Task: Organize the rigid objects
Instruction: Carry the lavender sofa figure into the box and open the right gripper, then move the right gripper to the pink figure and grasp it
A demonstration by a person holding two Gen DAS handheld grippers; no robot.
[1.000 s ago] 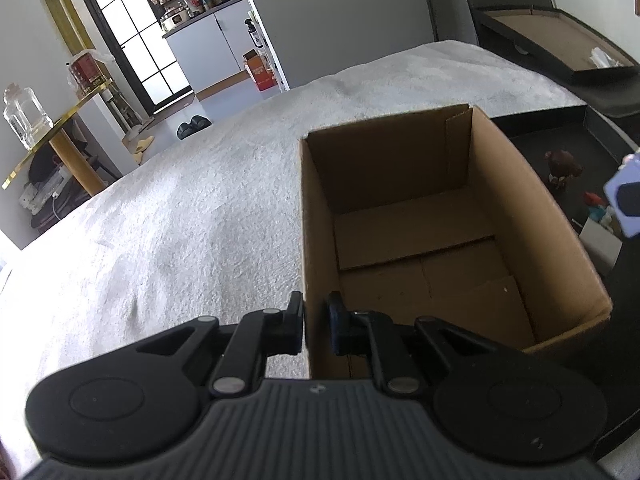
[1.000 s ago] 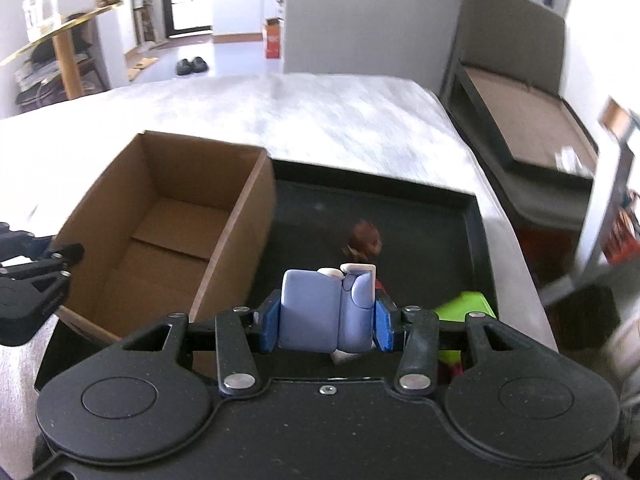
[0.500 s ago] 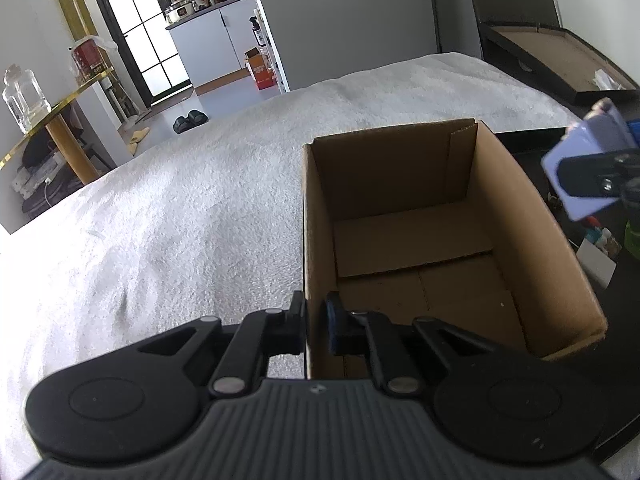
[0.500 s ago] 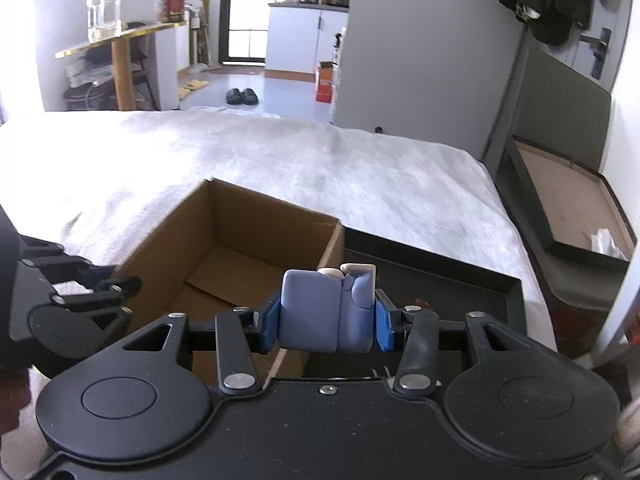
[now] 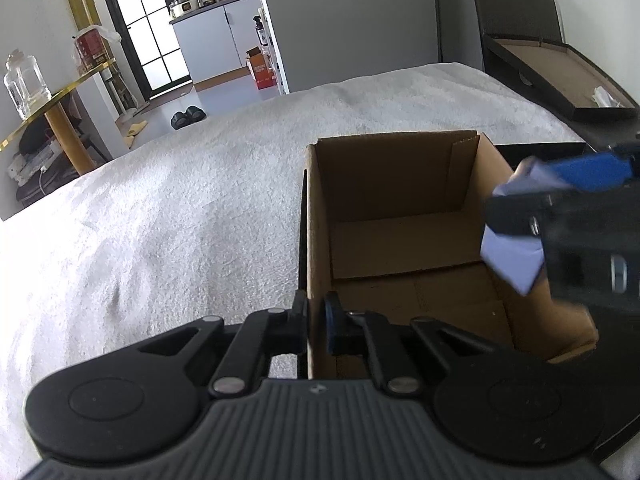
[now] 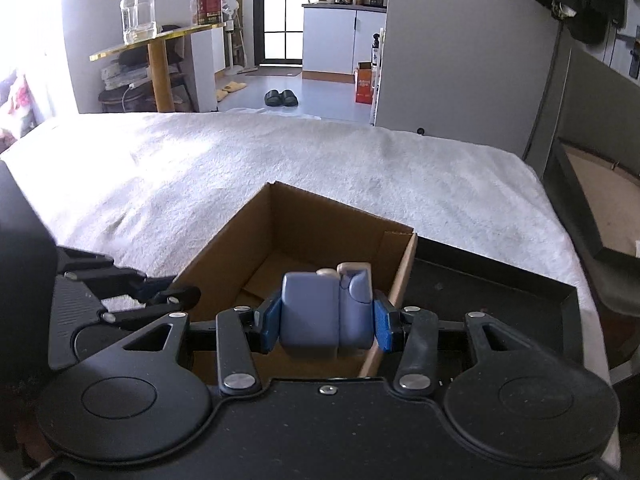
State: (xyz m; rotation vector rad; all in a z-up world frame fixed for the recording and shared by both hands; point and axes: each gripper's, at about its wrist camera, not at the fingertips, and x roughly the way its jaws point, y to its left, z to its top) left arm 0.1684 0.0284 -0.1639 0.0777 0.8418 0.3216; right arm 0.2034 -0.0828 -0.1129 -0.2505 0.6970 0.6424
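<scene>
Cardboard box [image 5: 400,240] sits open and empty on the white bed cover [image 5: 180,220], its near wall clenched between the left tongs [image 5: 316,320]. Right tongs [image 6: 326,326] grasp a periwinkle toy figure [image 6: 320,312], held above the box's right rim beside the black tray [image 6: 500,280]. Best to carry the toy fully past the rim, lower it near the floor, then release, keeping the wall pinned.

Matt brown cardboard box [image 5: 400,216] on rough white terry cloth [image 5: 180,208]
</scene>
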